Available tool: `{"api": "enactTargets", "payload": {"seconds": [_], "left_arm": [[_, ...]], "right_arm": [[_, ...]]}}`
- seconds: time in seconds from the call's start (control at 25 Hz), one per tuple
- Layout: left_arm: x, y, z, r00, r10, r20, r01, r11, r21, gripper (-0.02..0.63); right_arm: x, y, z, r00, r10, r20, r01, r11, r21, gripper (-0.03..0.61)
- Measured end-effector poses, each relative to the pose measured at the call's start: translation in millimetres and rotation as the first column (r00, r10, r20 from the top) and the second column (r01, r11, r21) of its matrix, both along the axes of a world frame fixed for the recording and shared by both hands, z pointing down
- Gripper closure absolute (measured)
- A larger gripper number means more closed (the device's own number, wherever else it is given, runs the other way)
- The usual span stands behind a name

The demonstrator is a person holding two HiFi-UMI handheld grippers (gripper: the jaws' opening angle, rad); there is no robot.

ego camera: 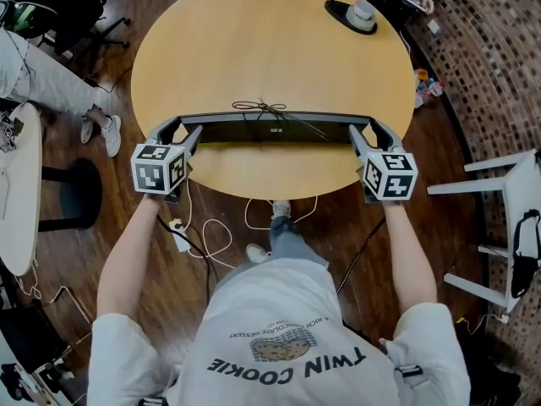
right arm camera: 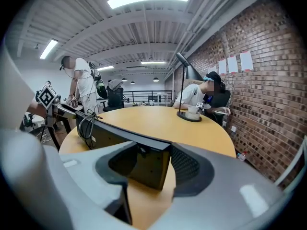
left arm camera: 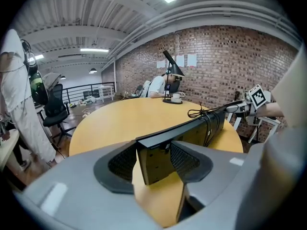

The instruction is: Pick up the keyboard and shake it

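Left hand-held gripper (ego camera: 179,132): closed on the keyboard's left end. Its own view (left arm camera: 153,162) shows the dark end cap set between the two ribbed pads, both pads against it.
Left marker cube (ego camera: 159,167): sits at the person's left hand, just off the near rim of the surface.
Keyboard (ego camera: 275,128): black, turned up on its long edge and running straight across from one hand-held gripper to the other. It is over the near part of the surface, and in both gripper views its lower edge appears lifted clear of the wood.
Cable (ego camera: 266,108): thin and dark, coiled and tied round the keyboard's middle, with loose loops sticking up.
Right hand-held gripper (ego camera: 370,134): closed on the keyboard's right end. Its own view (right arm camera: 148,164) shows the end filling the gap between the pads.
Right marker cube (ego camera: 390,174): at the person's right hand, beyond the surface's near rim.
Surface (ego camera: 270,41): round, light wood, bare across its middle.
Desk lamp (ego camera: 351,11): black, at the far right rim of the surface, with a white cup on its base.
Seated person (right arm camera: 201,92): at the far side beside the lamp, with the brick wall (right arm camera: 259,80) behind.
White chair (ego camera: 516,210): on the wooden floor, well right of the surface.
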State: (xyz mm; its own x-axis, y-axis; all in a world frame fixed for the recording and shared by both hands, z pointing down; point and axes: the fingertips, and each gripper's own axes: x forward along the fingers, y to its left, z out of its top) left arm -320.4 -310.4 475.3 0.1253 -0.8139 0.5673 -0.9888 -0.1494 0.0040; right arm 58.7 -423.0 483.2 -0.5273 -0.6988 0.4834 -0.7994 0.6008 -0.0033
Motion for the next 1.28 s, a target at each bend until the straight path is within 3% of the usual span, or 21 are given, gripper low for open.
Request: {"api": "enactTargets", "payload": {"seconds": [0.48,0.64,0.96,1.08,1.16,1.28], "left_arm": [[13,35,1,0.995,0.018,0.100,-0.020,1.000,0.022,0.385],[16,42,3,0.991,0.030,0.132,-0.034,0.999,0.028,0.387],[15,50,6,0.985,0.035,0.171,-0.045,0.998,0.053,0.387],[14,53,8,0.981,0.037,0.191,-0.047,0.998,0.051,0.385],[15,54,8,0.977,0.039,0.210,-0.051,0.997,0.052,0.385],[17,56,9,0.974,0.039,0.222,-0.052,0.997,0.055,0.385]], "right_arm": [[13,36,-2,0.998,0.054,-0.018,-0.053,0.997,0.050,0.356],[15,41,-1,0.996,0.086,-0.006,-0.086,0.995,0.060,0.382],[15,54,4,0.986,0.059,-0.157,-0.041,0.993,0.113,0.382],[15,62,9,0.934,0.044,-0.356,0.027,0.981,0.191,0.380],[17,66,10,0.862,0.051,-0.504,0.096,0.961,0.260,0.380],[18,69,12,0.764,0.072,-0.641,0.182,0.929,0.322,0.376]]}}
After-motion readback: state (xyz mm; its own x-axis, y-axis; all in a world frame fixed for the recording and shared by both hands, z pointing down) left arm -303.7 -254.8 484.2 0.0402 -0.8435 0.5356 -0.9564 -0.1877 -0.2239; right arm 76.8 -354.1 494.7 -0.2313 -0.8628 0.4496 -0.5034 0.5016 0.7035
